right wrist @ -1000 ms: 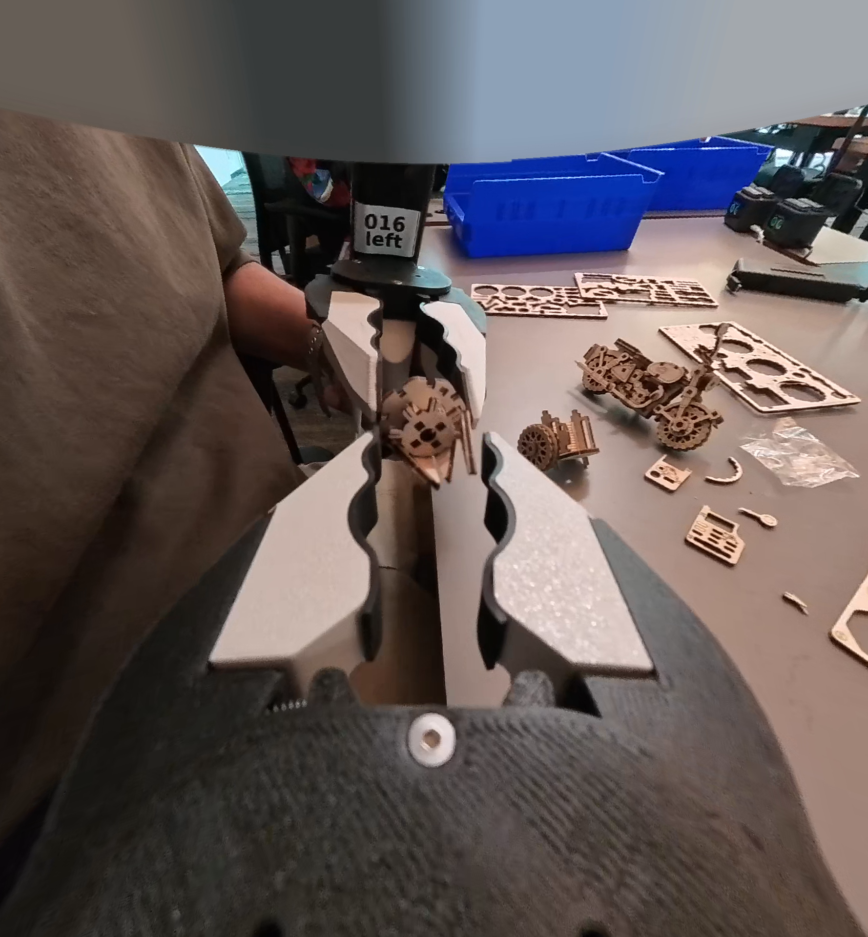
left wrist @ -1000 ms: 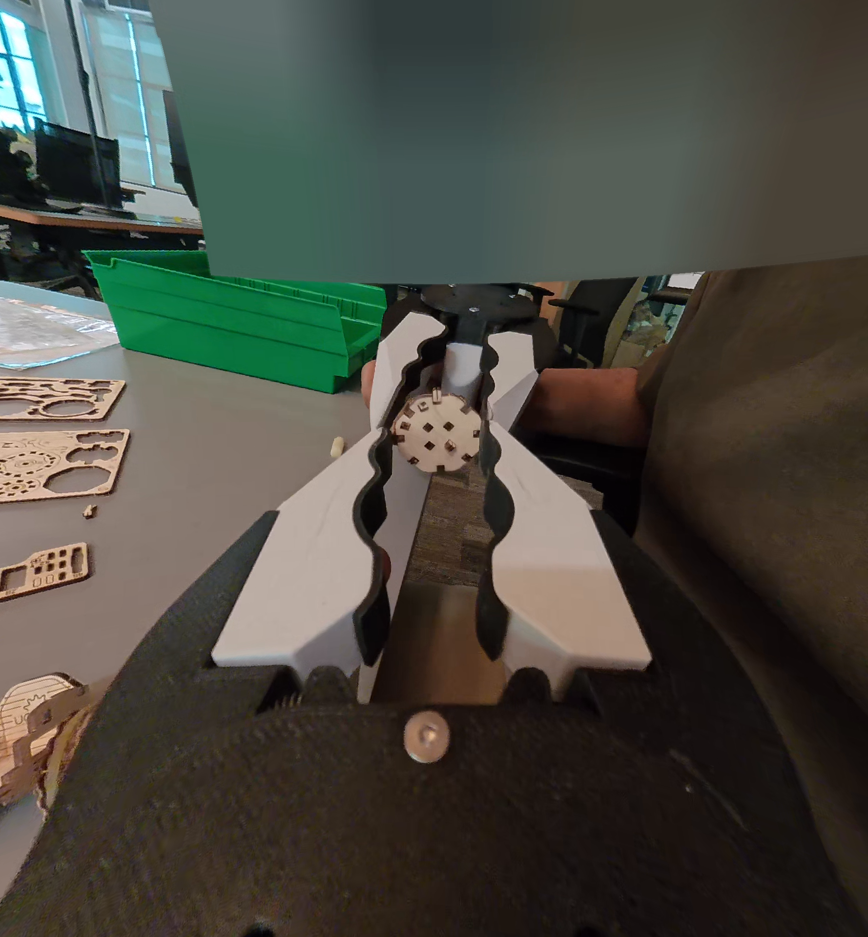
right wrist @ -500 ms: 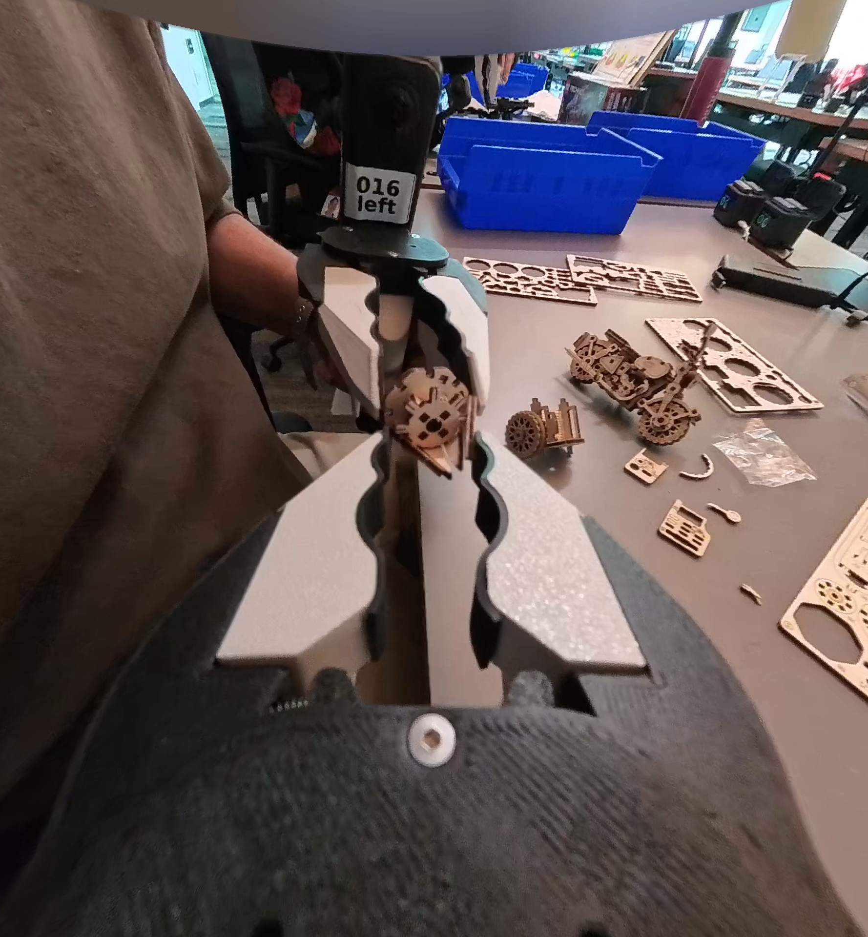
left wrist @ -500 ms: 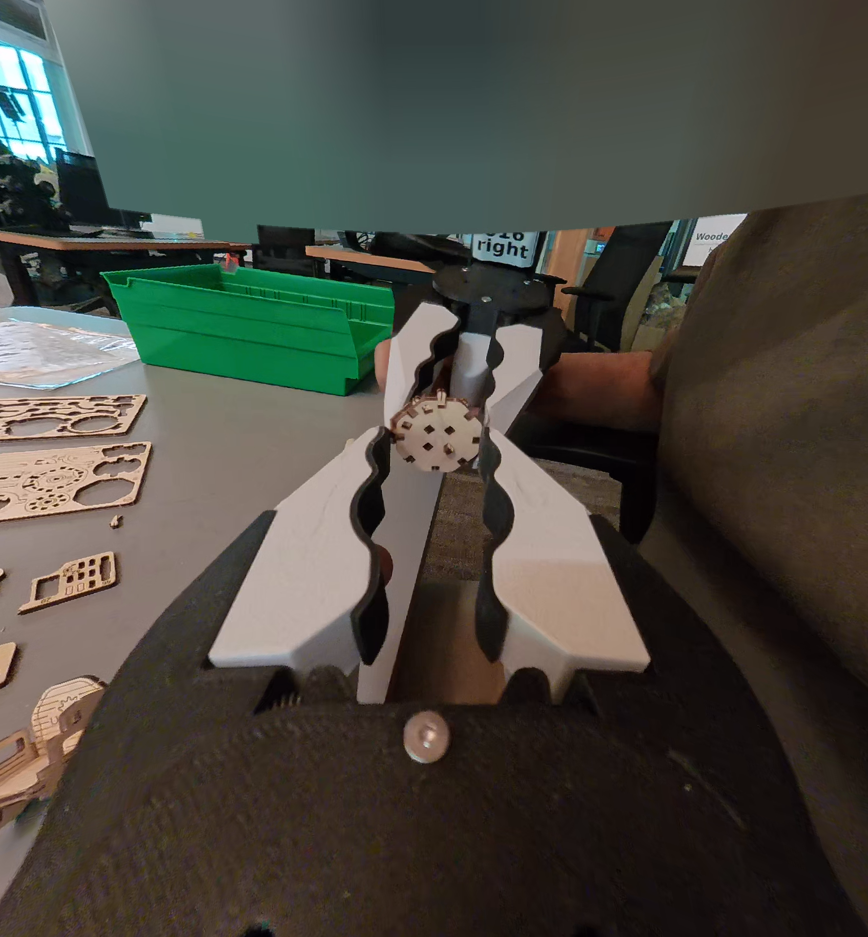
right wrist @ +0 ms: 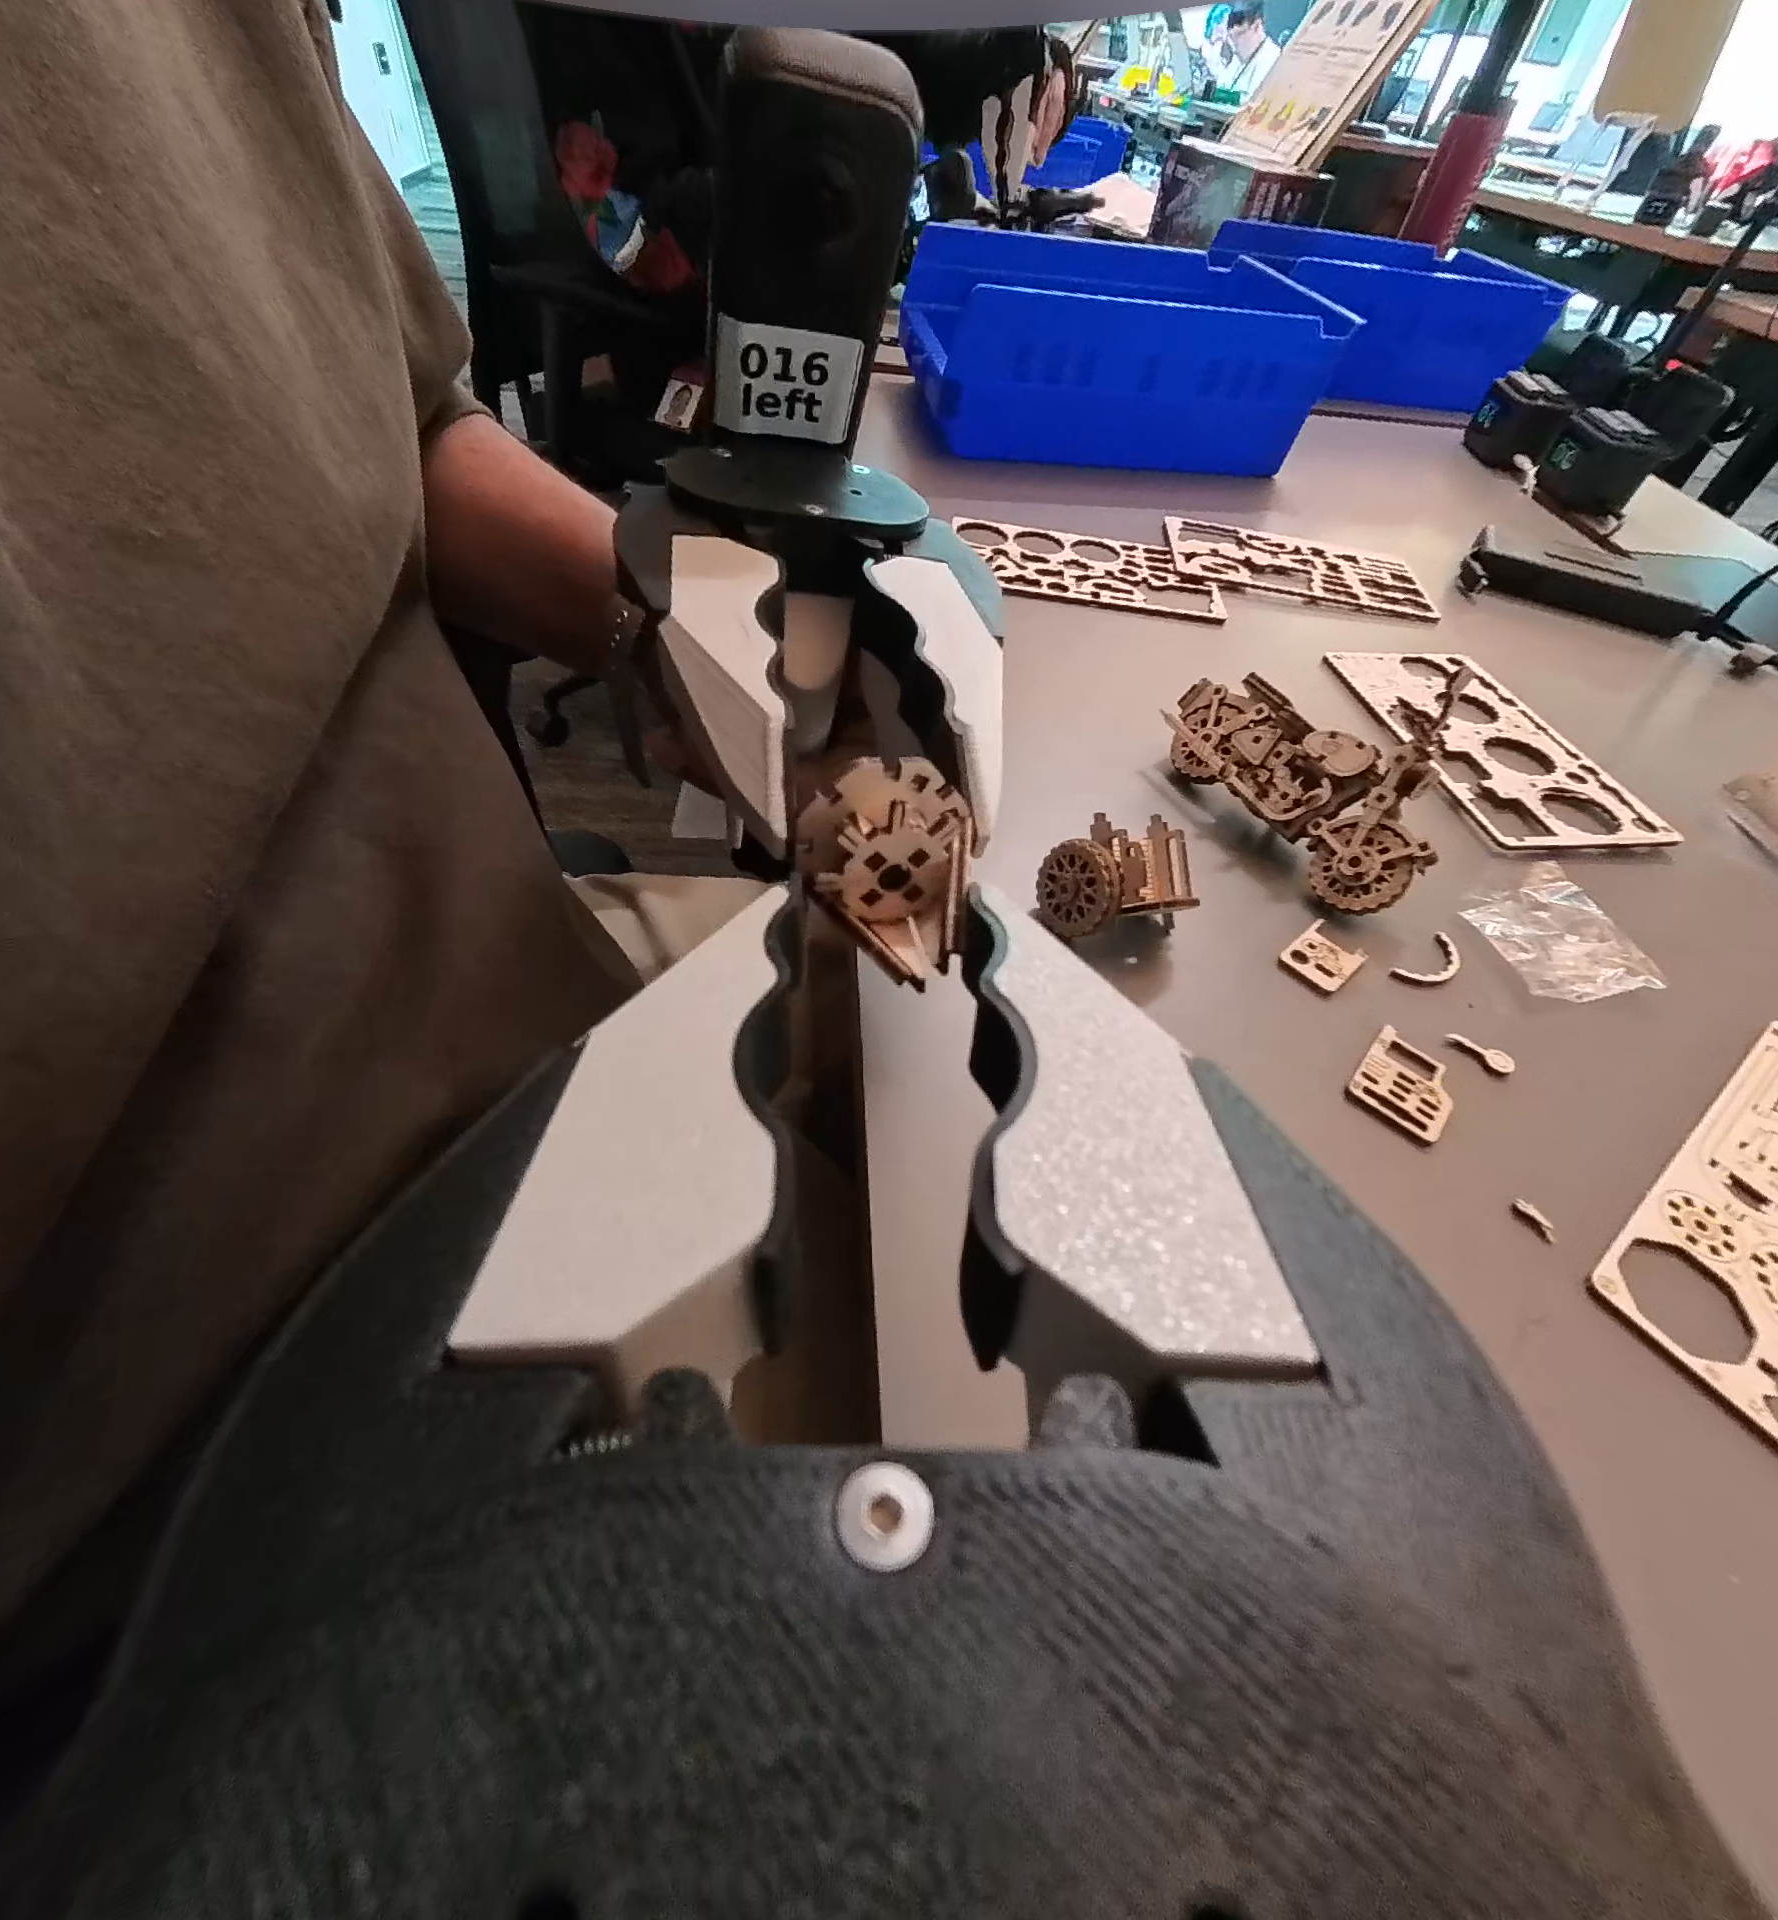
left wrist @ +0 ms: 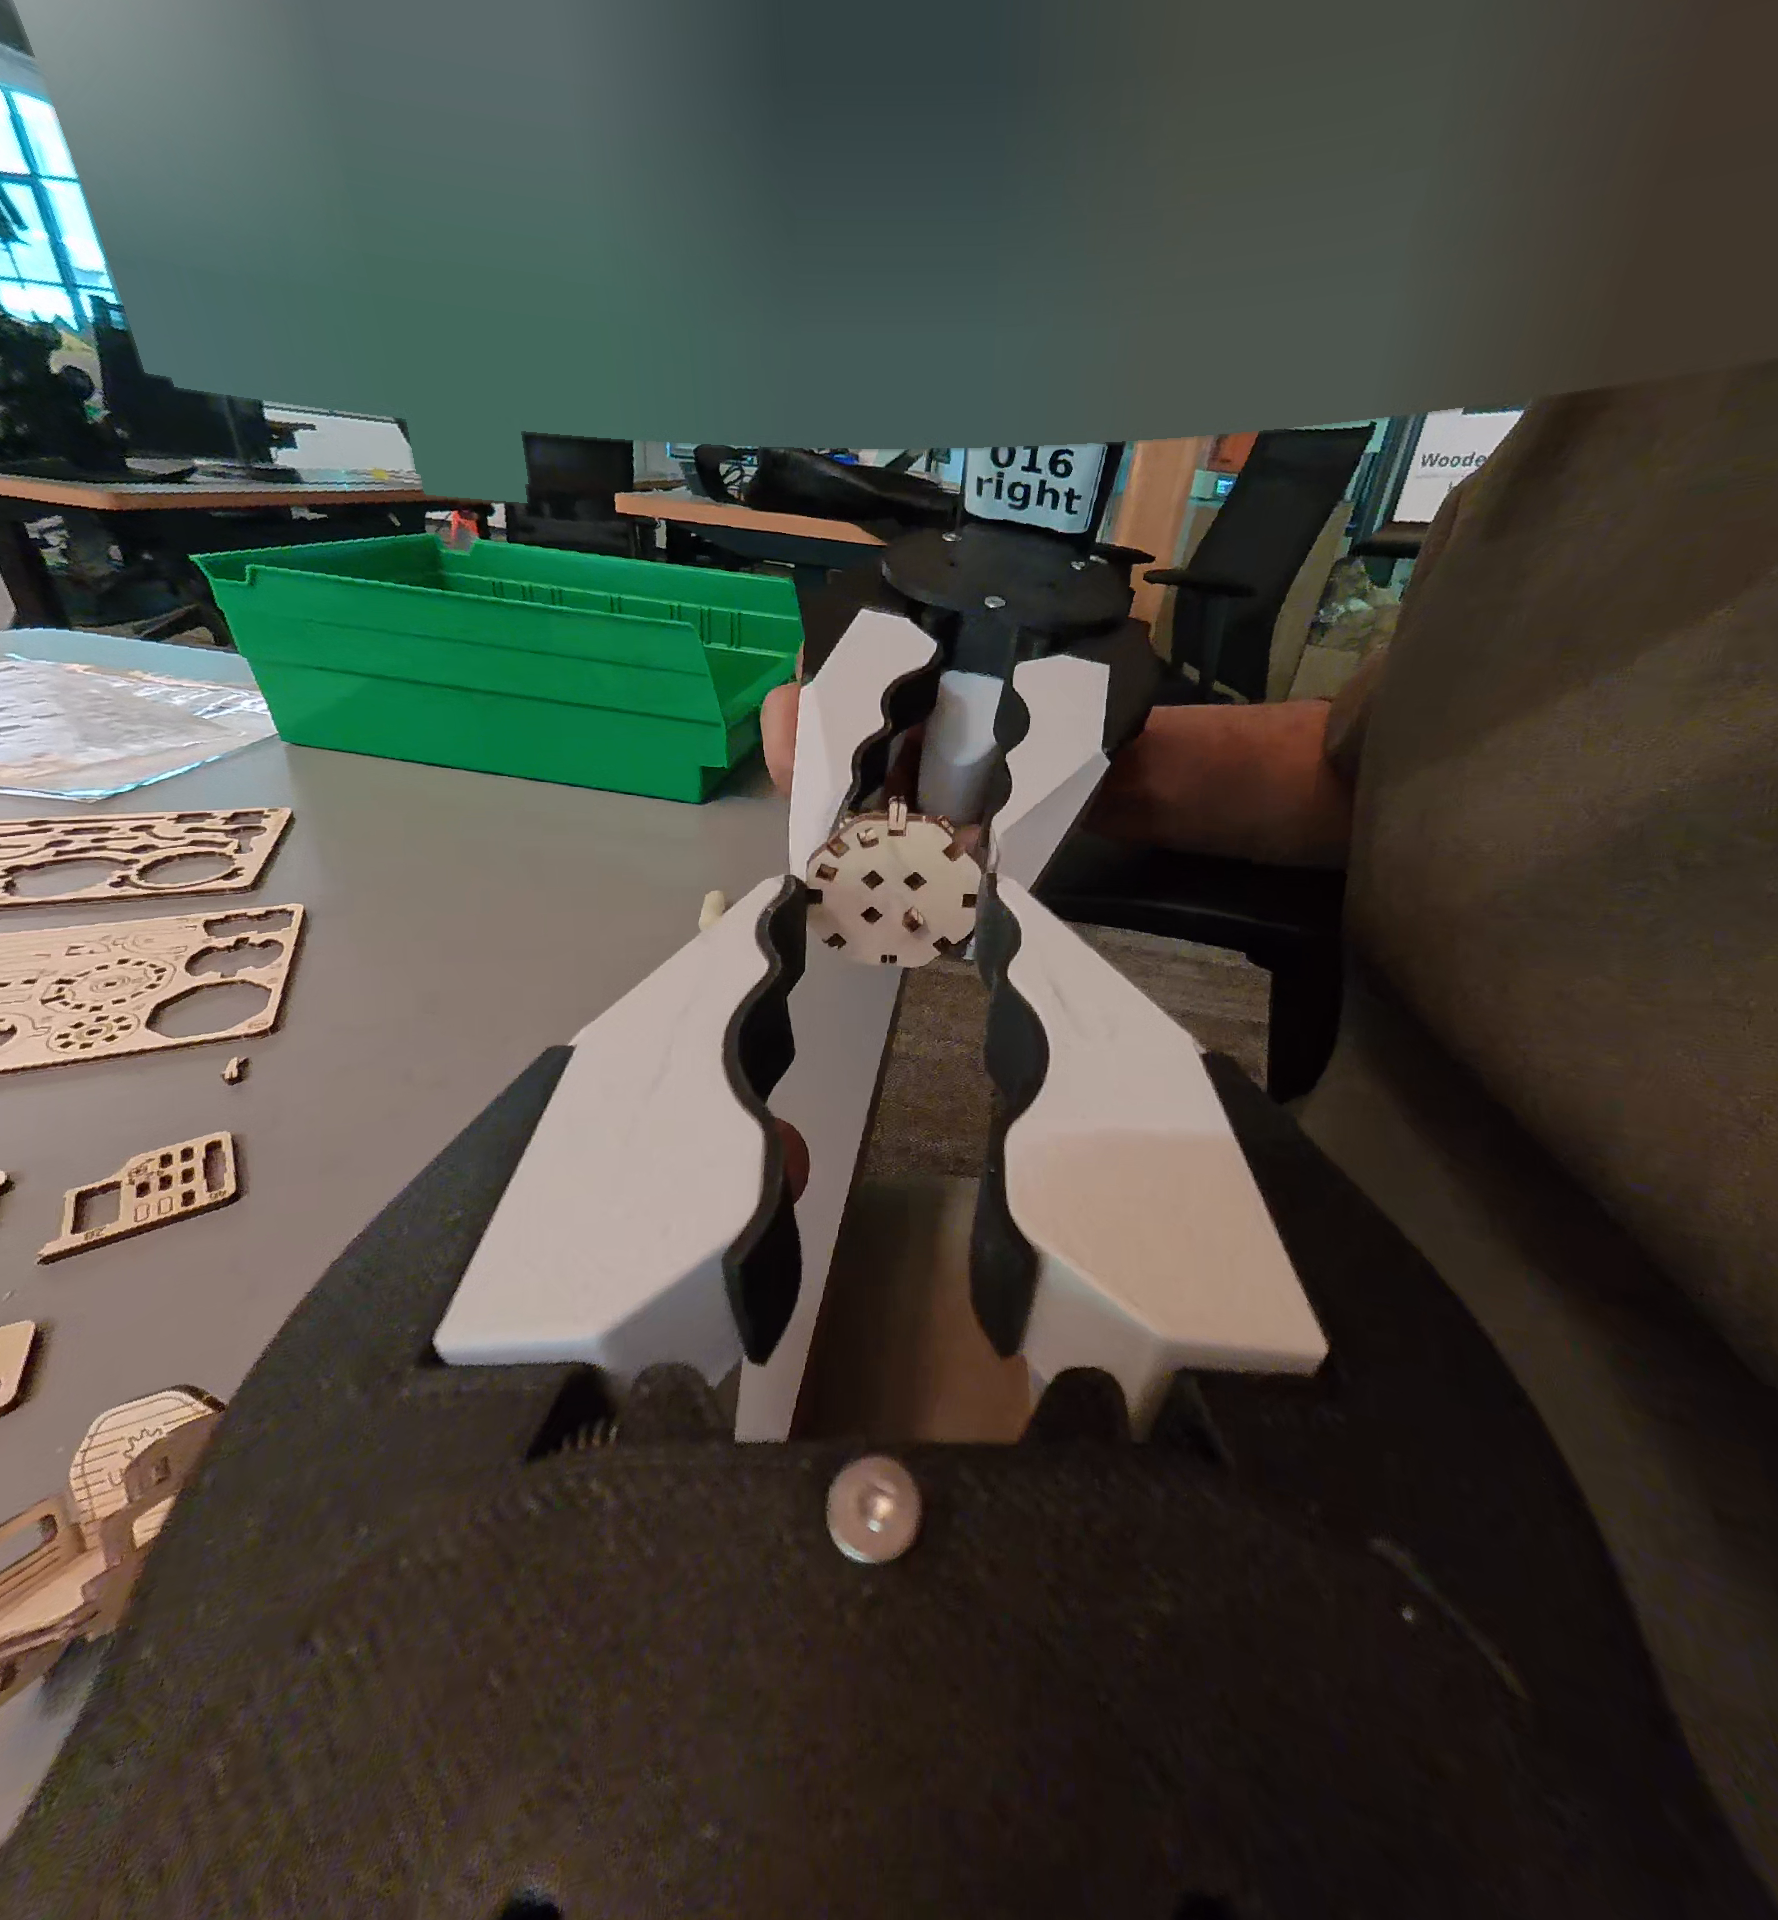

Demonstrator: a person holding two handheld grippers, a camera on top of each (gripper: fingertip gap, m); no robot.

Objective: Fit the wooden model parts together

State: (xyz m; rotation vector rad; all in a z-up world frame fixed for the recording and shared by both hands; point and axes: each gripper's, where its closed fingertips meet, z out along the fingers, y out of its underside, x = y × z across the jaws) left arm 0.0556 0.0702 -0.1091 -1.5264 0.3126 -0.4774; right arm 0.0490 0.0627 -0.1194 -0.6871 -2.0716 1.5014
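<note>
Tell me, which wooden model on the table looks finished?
The motorcycle: it stands whole on two wheels. The small piece beside it has only one wheel.

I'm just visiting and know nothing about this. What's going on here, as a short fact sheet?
Held piece: round wooden wheel assembly, in mid-air between both grippers
Left gripper: jaws closed on the wheel's sides
Right gripper: jaws at the wheel assembly; grip unclear
On table: finished wooden motorcycle, small wheeled part, cut-out sheets
Bins: green bin, blue bin
</note>
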